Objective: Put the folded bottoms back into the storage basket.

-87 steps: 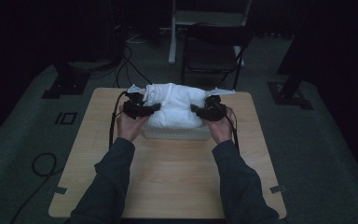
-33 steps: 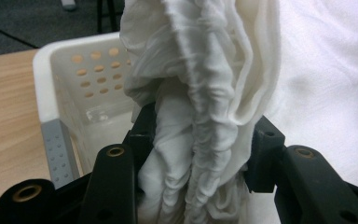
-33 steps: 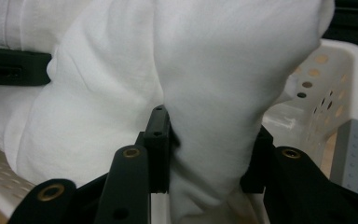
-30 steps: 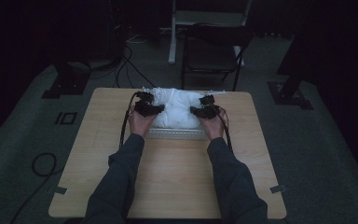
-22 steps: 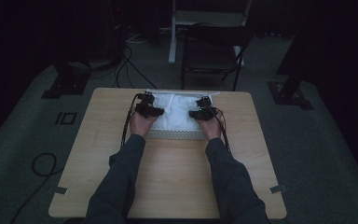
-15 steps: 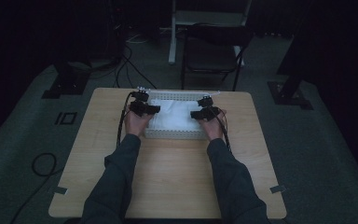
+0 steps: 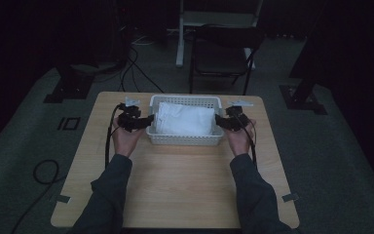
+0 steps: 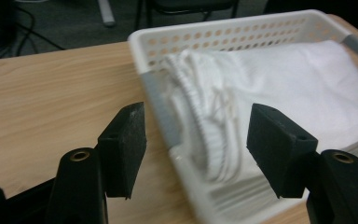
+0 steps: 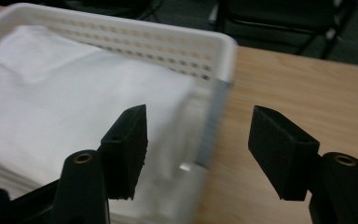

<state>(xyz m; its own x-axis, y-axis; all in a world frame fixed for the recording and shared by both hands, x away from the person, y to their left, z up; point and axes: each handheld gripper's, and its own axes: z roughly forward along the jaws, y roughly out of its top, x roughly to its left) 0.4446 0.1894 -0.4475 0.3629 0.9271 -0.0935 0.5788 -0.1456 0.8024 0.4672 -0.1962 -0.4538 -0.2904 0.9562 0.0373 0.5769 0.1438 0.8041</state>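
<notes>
Now the folded white cloth point(image 7: 185, 119) lies inside the white basket point(image 7: 185, 139) at the table's point(image 7: 175, 195) twelve o'clock end. At the basket's nine o'clock, the left gripper point(image 7: 148, 120) has just been opening, its jaws straddling the wall without pressing. At three o'clock, the right gripper point(image 7: 219, 121) does likewise, released.

Dim high view, dark surroundings, brighter gripper views, motion-blurred basket point(image 8: 242, 37) edges
</notes>
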